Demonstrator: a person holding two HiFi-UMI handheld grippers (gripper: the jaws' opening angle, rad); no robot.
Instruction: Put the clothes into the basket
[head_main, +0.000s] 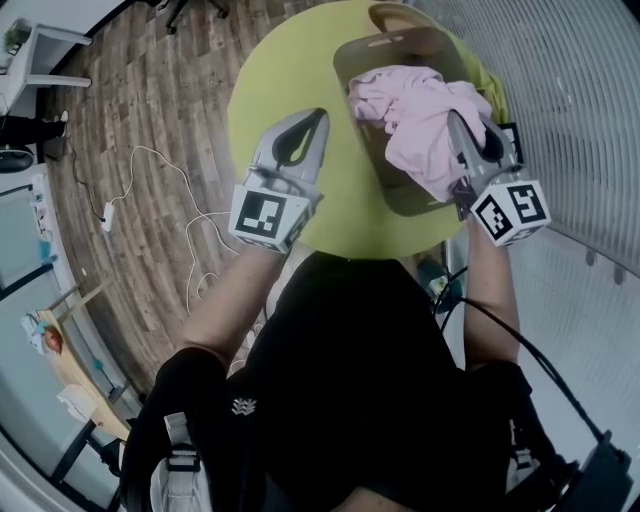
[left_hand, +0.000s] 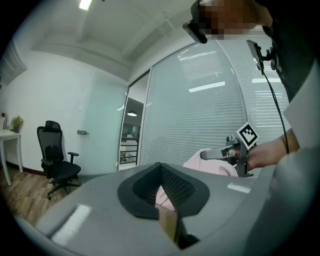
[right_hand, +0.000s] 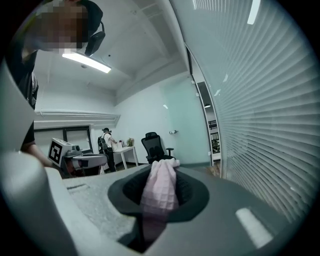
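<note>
One garment, partly in the basket – drop not yet finished.

Head view: pink garment (head_main: 410, 110) lies bunched in the tan basket (head_main: 352, 52), upper right of frame on the round yellow-green table (head_main: 280, 70). One fold hangs over the basket's near rim. Right gripper (head_main: 456, 122) is over that side; in the right gripper view its fingers are narrow and pinch a waffle-knit pink fold (right_hand: 159, 192). Left gripper (head_main: 322, 113) is at frame centre over bare table, just beside the basket's left wall, tips drawn together with nothing gripped. The pink seen past them in the left gripper view is the cloth beyond. No other clothes show on the table. Judgement: task nearly done. What is left is to let go of the fold and get the overhang inside the rim.
</note>
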